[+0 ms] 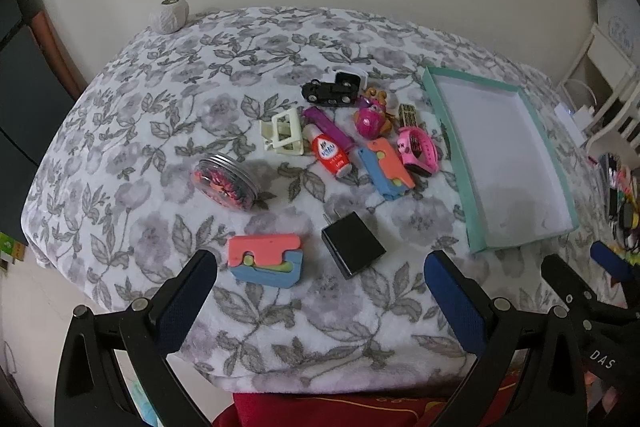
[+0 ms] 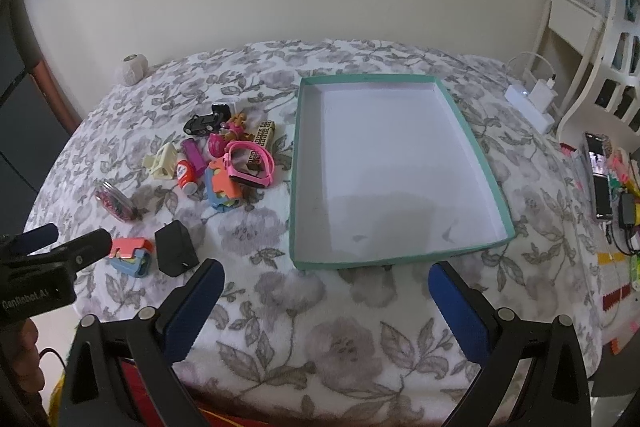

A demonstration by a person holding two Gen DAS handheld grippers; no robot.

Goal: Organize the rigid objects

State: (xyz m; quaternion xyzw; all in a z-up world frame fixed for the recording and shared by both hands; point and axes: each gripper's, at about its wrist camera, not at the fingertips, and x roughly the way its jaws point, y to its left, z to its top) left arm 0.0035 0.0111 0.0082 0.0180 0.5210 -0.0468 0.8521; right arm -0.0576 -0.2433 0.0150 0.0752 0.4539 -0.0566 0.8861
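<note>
Small objects lie scattered on a floral blanket (image 1: 320,327): a black charger (image 1: 353,244), a pink-and-blue block (image 1: 265,259), a second block (image 1: 386,167), a round jar (image 1: 226,183), a red bottle (image 1: 330,155), a cream clip (image 1: 282,133), a pink watch (image 1: 418,149), a pink toy (image 1: 370,119) and a black toy car (image 1: 330,92). A teal tray (image 2: 500,203) with a white floor stands to their right. My left gripper (image 1: 320,281) hangs open just short of the charger and the near block. My right gripper (image 2: 326,285) is open before the tray's near rim.
A grey ball of twine (image 1: 169,16) sits at the far left corner of the blanket. White chargers (image 2: 532,95) and a white headboard (image 2: 592,67) are at the right. A phone (image 2: 598,175) and cluttered coloured items lie beyond the right edge. The blanket's near edge is below both grippers.
</note>
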